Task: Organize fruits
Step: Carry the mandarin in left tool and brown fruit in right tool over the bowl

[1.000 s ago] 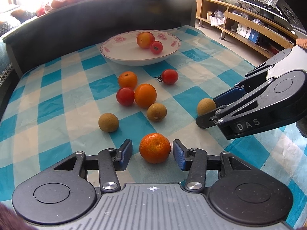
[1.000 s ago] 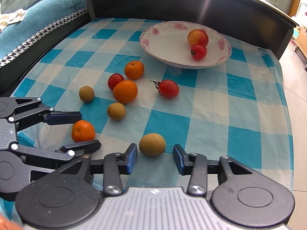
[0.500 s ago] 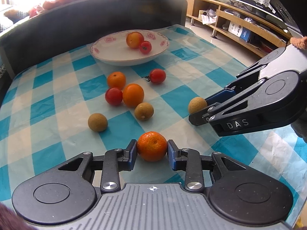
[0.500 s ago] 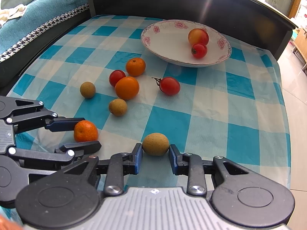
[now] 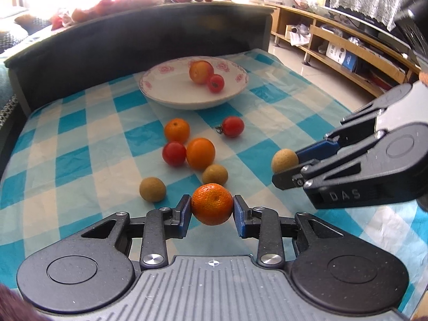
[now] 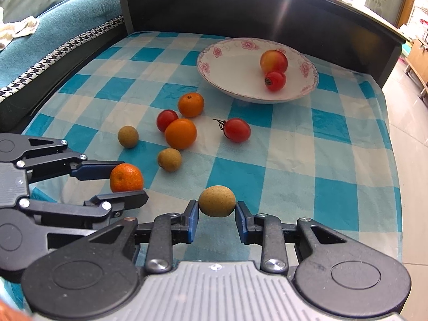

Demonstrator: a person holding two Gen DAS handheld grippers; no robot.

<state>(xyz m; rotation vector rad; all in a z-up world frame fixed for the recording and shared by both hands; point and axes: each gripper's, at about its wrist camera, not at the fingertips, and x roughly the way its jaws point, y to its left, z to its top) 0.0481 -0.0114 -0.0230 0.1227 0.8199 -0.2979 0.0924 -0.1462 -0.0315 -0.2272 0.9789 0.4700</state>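
Note:
My left gripper (image 5: 212,208) is shut on a mandarin (image 5: 212,204), lifted a little off the checked cloth. In the right wrist view the same mandarin (image 6: 126,178) shows between the left gripper's fingers at the left. My right gripper (image 6: 216,208) is shut on a small brown longan (image 6: 217,201), which also shows at its tip in the left wrist view as the longan (image 5: 284,160). The white flowered bowl (image 6: 230,85) at the far side holds a peach (image 6: 274,61) and a tomato (image 6: 275,80).
Loose on the blue-and-white cloth (image 6: 307,160) lie two oranges (image 6: 180,133), two tomatoes (image 6: 237,130) and two more longans (image 6: 169,159). A dark raised board (image 6: 240,8) runs along the far edge. The floor drops off at the right.
Both grippers closed: the left onto the mandarin, the right onto the longan. Both fruits now sit slightly higher against the cloth, and the bowl looks a bit nearer.

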